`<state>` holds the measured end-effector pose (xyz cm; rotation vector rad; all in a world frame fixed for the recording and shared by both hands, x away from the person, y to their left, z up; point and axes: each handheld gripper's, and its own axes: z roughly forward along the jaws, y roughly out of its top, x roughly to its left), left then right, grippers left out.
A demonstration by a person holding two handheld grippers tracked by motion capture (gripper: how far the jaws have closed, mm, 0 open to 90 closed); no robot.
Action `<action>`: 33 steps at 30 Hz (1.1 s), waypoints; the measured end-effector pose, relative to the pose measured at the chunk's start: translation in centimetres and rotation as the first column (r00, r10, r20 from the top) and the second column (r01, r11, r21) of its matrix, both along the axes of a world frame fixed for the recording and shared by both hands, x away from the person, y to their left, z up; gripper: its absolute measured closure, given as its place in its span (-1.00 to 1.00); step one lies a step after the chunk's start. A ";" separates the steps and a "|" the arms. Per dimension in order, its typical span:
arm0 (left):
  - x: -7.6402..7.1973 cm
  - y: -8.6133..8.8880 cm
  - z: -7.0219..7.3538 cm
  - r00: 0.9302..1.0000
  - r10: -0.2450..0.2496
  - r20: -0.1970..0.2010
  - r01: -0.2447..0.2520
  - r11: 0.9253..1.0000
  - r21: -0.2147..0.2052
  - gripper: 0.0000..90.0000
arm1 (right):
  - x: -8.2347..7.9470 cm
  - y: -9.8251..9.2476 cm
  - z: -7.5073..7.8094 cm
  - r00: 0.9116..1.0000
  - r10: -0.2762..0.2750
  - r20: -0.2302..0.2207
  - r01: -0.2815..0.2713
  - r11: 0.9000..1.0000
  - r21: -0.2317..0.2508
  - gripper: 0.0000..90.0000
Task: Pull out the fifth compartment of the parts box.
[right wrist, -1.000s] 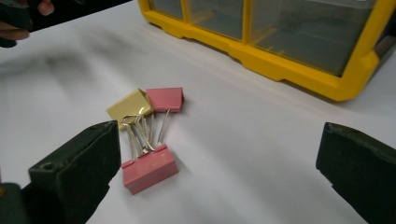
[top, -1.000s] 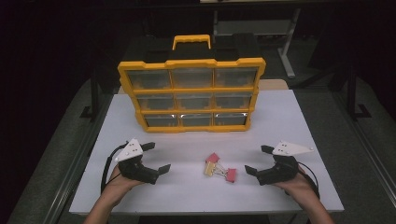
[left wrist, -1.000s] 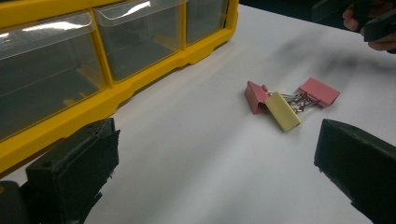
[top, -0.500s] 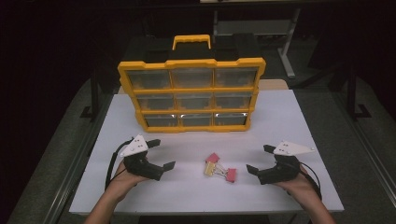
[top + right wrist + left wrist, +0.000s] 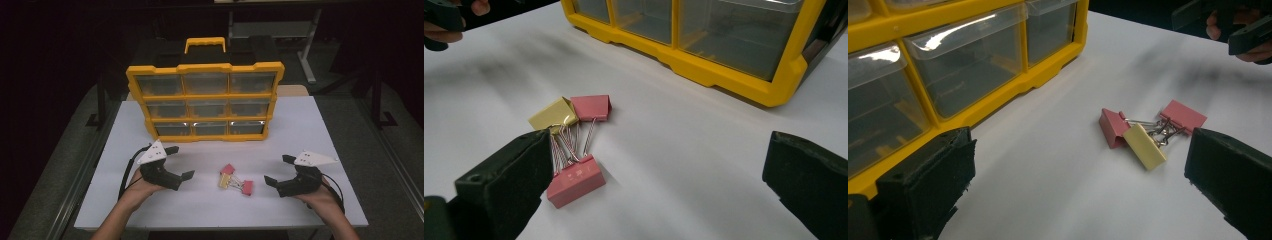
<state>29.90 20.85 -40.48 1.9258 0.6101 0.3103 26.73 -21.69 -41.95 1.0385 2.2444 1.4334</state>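
Clips (image 5: 235,180): three binder clips in a bunch, two pink and one yellow, lying flat on the counter (image 5: 320,125) between the two claws, toward the near edge and a bit right of middle. Nothing touches them.

High view gives the layout but the clips are small. The left gripper view shows the clips (image 5: 1150,130) close: yellow one in front, the pinks behind, wire handles tangled together. The right gripper view has the clips (image 5: 571,145) from the other side: one pink nearest, marked on its face with print too small to read, yellow and second pink beyond, handles crossing.

Left claw (image 5: 180,162) is held above the counter left of the clips, jaws wide apart, empty. Right claw (image 5: 280,170) is right of the clips, jaws also spread, empty. In its own view its left jaw sits just beside the nearest pink clip; touching or not, cannot tell.

Organizer (image 5: 205,100): yellow, nine clear drawers in three rows, black body, yellow handle on top, standing upright at the far half of the counter. Drawers are shut in the high view. Gripper views show only its bottom drawers; contents unclear.

Room: bare white counter all round the clips, a wide strip between them and the organizer, open stretch to the right edge and right far corner. The near edge is close behind both hands.
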 end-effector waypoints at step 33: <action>2.4 -3.7 0.4 0.999 -0.037 0.035 0.037 0.999 0.001 -1.00 | 0.0 0.0 -0.2 1.000 0.014 -0.001 -0.014 1.000 0.006 -1.00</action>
